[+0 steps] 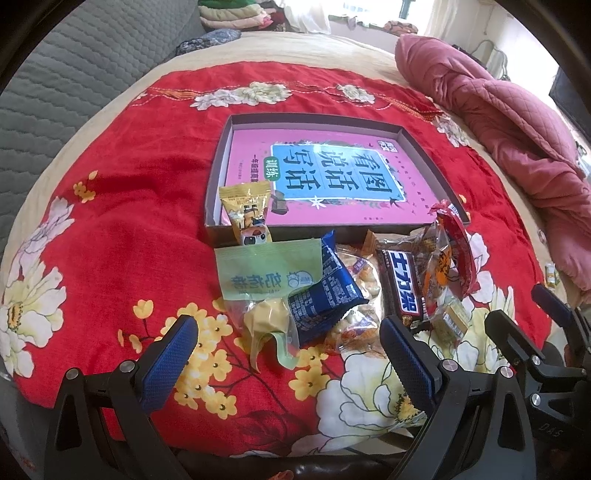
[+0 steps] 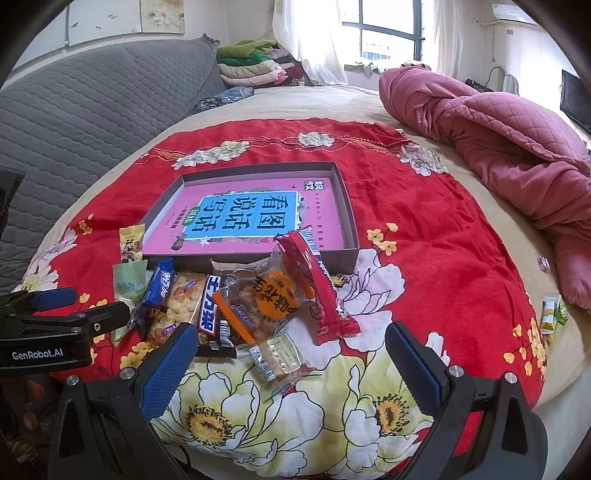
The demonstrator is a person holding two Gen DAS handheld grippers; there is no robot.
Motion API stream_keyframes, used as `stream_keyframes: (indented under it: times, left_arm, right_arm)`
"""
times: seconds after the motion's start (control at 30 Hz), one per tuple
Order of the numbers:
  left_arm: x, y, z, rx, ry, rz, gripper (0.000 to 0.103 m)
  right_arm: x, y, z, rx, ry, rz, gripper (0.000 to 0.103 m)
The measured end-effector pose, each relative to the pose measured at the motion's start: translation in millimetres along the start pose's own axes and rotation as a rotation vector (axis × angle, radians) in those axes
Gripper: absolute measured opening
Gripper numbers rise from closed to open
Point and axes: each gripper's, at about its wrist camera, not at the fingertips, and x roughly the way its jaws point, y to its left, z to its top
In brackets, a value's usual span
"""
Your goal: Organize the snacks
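Hovering low over the near edge of the pile, the left claw (image 1: 288, 354) has its blue pads spread wide with nothing between them, and the right claw (image 2: 291, 354) beside it is just as wide apart and empty. Directly ahead of the left claw lie a pale green packet (image 1: 266, 271) and a dark blue wrapper (image 1: 325, 291); ahead of the right claw sit a brown chocolate bar (image 2: 214, 314), a clear bag with an orange label (image 2: 266, 299) and a long red packet (image 2: 317, 280) leaning on the box wall. A small yellow packet (image 1: 247, 210) is propped at the near left corner of the box. The shallow cardboard box (image 1: 218, 177) holds only a pink book (image 1: 332, 173), so sorting seems barely begun; the next move likely calls for closing on one loose snack and lifting it over the low wall into the box. All this rests on a red floral cloth (image 1: 129, 221) spread over a bed, with a rumpled pink quilt (image 2: 498, 140) to the right, a grey quilted headboard (image 2: 92, 103) to the left, and a curtained window (image 2: 384, 33) beyond.
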Motion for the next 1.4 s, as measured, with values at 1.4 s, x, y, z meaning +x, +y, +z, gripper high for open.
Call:
stream_keyframes:
  times: [1.4]
  left_arm:
    - [56.3, 60.3, -8.5, -0.21, 0.154, -0.133, 0.099]
  right_arm:
    - [49.6, -46.7, 10.7, 0.077, 0.003, -0.021, 0.102]
